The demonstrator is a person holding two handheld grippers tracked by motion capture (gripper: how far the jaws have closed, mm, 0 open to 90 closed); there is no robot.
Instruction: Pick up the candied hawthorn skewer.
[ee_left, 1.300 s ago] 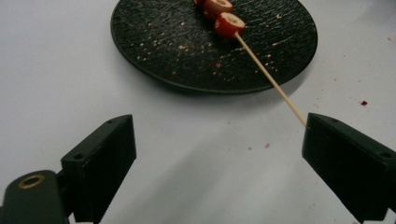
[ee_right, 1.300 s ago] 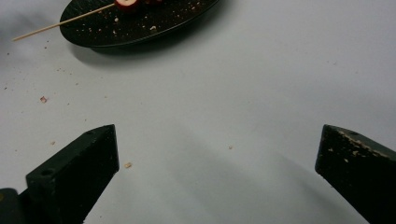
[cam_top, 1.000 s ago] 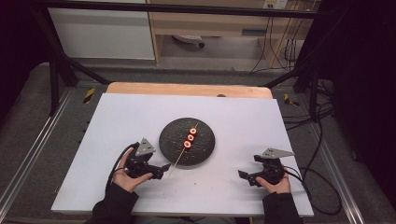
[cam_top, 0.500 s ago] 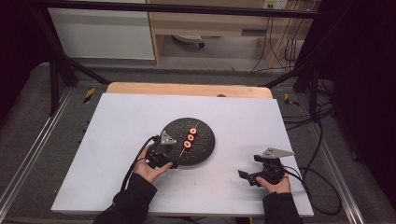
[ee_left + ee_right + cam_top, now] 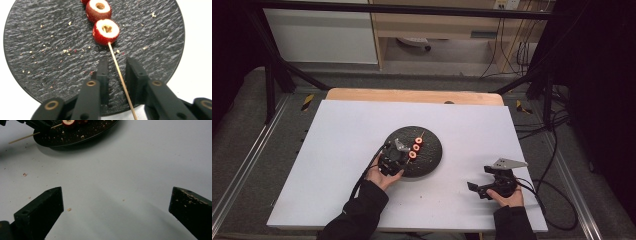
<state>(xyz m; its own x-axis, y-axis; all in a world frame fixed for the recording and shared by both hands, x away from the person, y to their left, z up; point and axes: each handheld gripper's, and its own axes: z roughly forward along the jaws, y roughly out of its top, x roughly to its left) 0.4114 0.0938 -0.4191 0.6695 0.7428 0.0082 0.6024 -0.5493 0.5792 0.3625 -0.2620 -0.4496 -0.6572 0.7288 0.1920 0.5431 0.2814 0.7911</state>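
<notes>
A round black slate plate [image 5: 429, 160] lies mid-table with a wooden skewer [image 5: 120, 76] on it, threaded through several red cored fruit pieces [image 5: 106, 31]. My left gripper [image 5: 117, 62] is at the plate's near-left edge [image 5: 403, 157]. Its jaws have just been closing and now stand on either side of the bare skewer stick, with a small gap on each side, so the pads do not press it. My right gripper [image 5: 116, 192] rests wide open on the white table at the near right [image 5: 477, 180], with nothing between its fingers. From there the plate [image 5: 75, 137] and the skewer end [image 5: 22, 138] show far off.
Crumbs speckle the plate [image 5: 50, 50] and the white tabletop [image 5: 337, 140]. A wooden strip [image 5: 412, 95] runs along the table's far edge. Cables trail from the right gripper off the table's right side.
My left hand has moved right from the table beside the plate to the plate's near-left edge. Its jaws have narrowed around the skewer stick. The right hand has not moved.
</notes>
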